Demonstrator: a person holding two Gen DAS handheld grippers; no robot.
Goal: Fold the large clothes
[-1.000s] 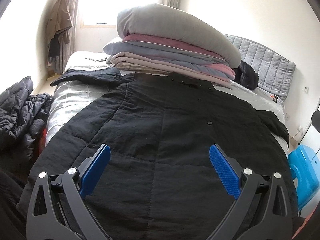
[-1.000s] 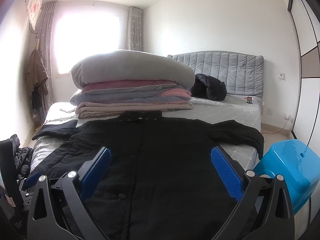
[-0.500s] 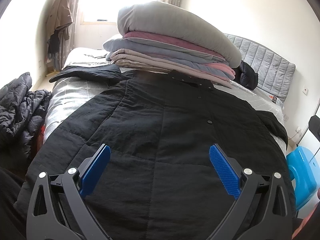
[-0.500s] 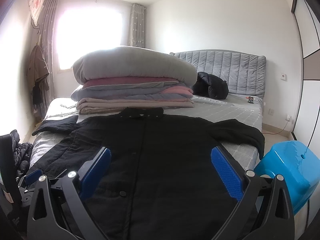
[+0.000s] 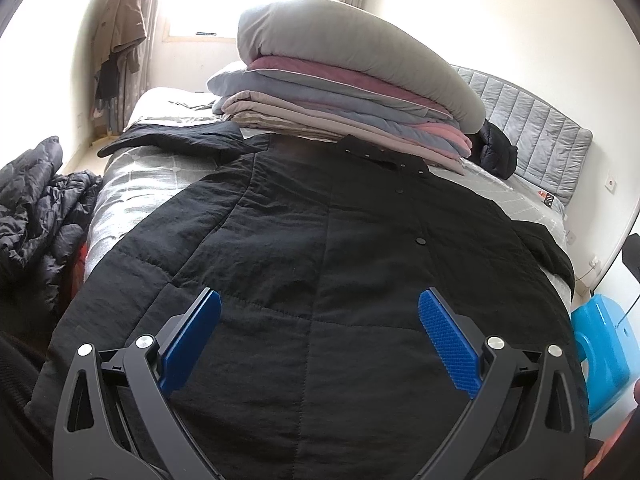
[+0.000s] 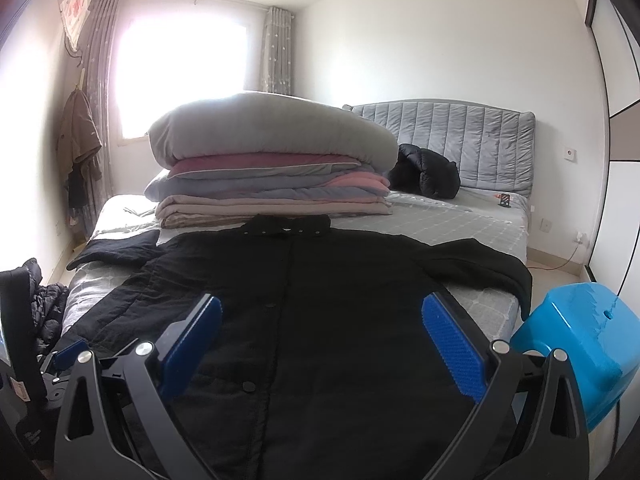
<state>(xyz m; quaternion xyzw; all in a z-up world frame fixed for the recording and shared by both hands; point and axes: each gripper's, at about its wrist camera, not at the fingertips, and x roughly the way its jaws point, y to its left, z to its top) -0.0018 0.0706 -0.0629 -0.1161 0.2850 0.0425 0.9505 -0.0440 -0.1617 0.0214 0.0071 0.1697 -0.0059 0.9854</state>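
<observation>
A long black quilted coat lies spread flat, front up and snapped shut, on the bed, its collar touching the stack of folded blankets and one sleeve reaching toward the blue plastic stool beside the bed. Above the coat's lower half, the left hand-held gripper and the right hand-held gripper each hover with blue pads spread wide, holding nothing. No brand, label or writing on the coat is legible.
</observation>
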